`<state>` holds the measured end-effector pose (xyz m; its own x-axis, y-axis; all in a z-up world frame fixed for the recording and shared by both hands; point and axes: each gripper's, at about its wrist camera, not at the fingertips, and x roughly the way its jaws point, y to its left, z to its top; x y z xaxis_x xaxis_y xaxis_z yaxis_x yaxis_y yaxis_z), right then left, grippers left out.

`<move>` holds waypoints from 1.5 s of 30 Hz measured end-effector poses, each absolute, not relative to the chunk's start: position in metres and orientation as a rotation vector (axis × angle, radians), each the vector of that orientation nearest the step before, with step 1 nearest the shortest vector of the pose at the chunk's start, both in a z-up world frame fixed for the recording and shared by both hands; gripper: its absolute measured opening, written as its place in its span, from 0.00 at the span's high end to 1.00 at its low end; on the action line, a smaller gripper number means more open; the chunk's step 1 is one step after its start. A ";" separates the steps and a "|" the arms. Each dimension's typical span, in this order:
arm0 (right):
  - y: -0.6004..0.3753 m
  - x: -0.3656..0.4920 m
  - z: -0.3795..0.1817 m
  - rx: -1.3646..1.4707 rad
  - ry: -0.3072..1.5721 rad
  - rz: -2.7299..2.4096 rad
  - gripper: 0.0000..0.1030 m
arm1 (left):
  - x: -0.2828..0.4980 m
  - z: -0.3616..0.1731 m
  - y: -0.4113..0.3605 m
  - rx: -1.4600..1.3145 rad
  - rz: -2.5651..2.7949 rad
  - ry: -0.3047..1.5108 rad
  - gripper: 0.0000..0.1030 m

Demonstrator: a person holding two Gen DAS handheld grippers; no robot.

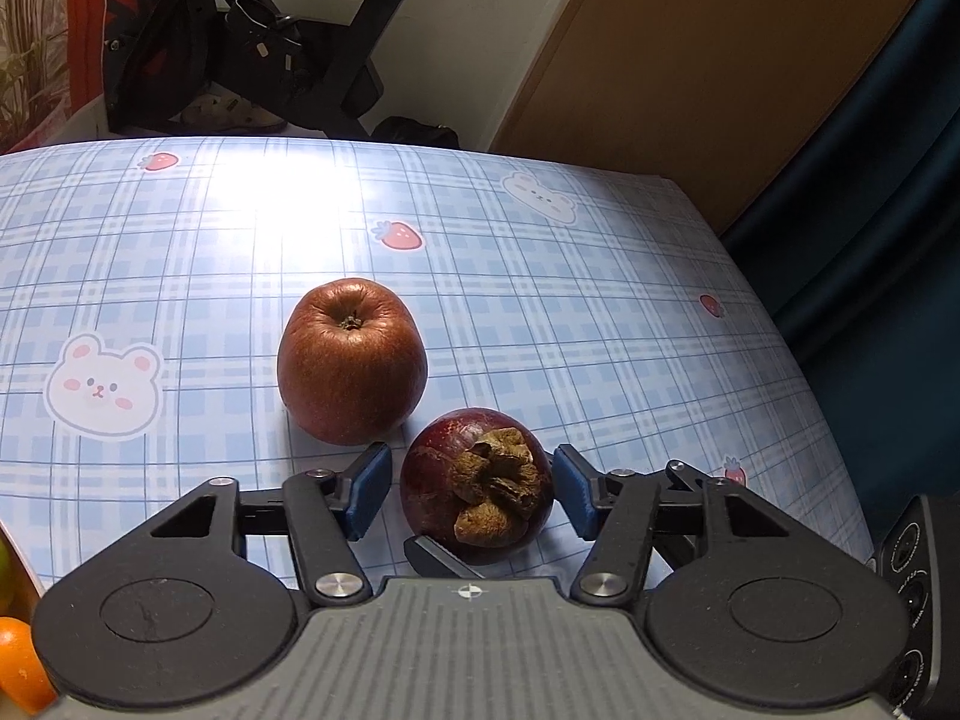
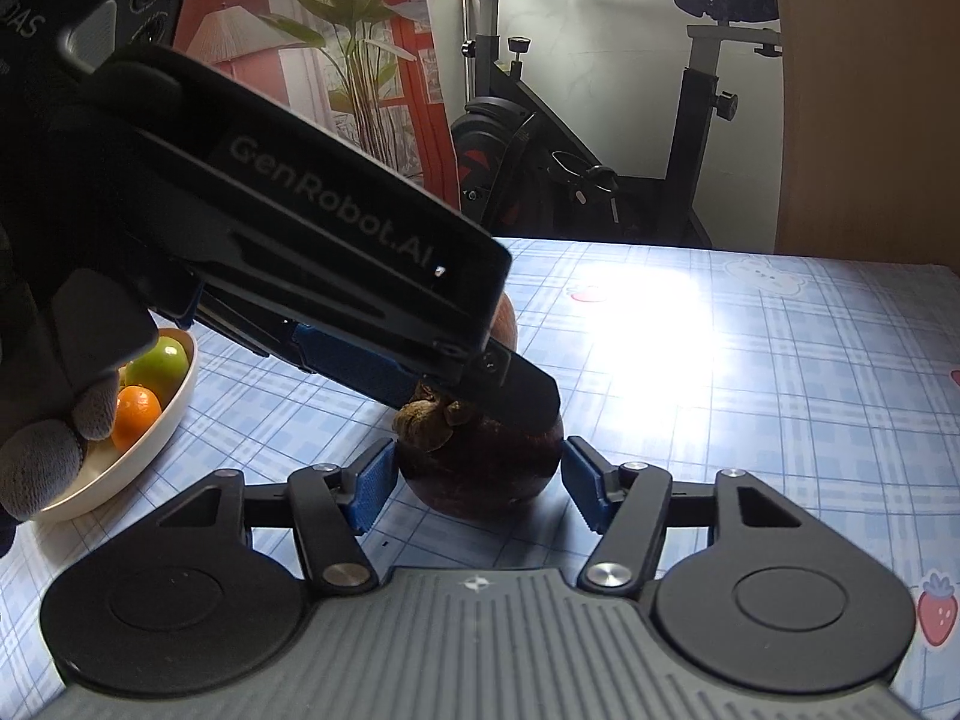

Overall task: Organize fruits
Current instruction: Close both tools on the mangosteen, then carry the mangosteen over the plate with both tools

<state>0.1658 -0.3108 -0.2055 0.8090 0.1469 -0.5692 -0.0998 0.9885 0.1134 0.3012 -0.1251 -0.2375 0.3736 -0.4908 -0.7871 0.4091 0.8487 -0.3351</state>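
I have the mangosteen (image 1: 477, 483) sitting on the desk (image 1: 540, 312), just in front of a red apple (image 1: 351, 360), and it lies between the pads of both claws at once. In the left wrist view, my left claw (image 1: 471, 489) brackets it: the right pad looks to be touching the rind, the left pad stands just clear, so I call it released, not yet gripping. In the right wrist view, my right claw (image 2: 477, 480) straddles the same fruit (image 2: 480, 474) with both pads right at its flanks; I cannot tell whether they press.

I judge the mangosteen fairly light with a stiff, smooth rind, likely to roll or slip out if pinched off-centre. The dry calyx on top looks brittle, so I would clamp across the widest part of the body, well below it. The bowl (image 2: 174, 414) with a green fruit and an orange sits to the left, near the gloved hand (image 2: 54, 420).
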 end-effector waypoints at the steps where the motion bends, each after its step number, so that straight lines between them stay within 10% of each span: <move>1: -0.311 0.166 -0.205 0.079 0.614 0.133 0.39 | 0.301 -0.237 -0.123 -0.099 -0.579 1.041 0.43; 45: -0.111 0.155 -0.190 -0.037 0.647 0.482 0.40 | 0.206 -0.190 0.076 -0.120 -0.418 1.046 0.45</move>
